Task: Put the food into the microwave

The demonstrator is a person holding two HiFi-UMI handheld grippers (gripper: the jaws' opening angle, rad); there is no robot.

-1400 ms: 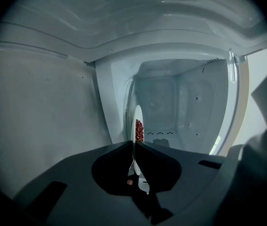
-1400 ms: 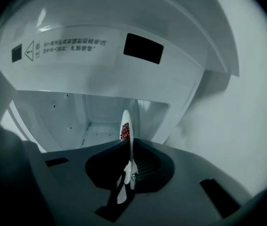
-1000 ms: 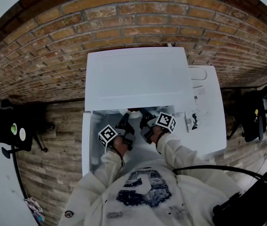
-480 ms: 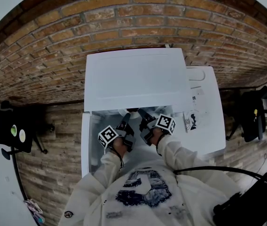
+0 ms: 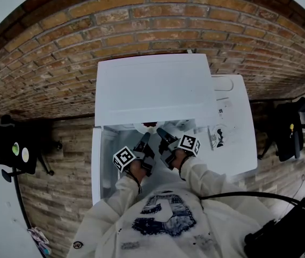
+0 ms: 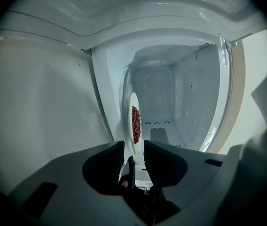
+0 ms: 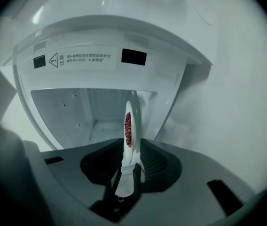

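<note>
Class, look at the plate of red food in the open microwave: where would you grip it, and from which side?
Pinch the plate by its thin near rim, coming in level through the open front of the microwave. The rim is bare and flat there; the food is heaped mid-plate, and the walls probably block every other side.

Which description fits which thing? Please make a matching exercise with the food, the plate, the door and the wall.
Things:
1. food
2. plate
3. door
4. wall

Descriptions:
a. brick
b. swung open
c. red
d. white, carries the food

Pairs: 1-c, 2-d, 3-b, 4-a
</note>
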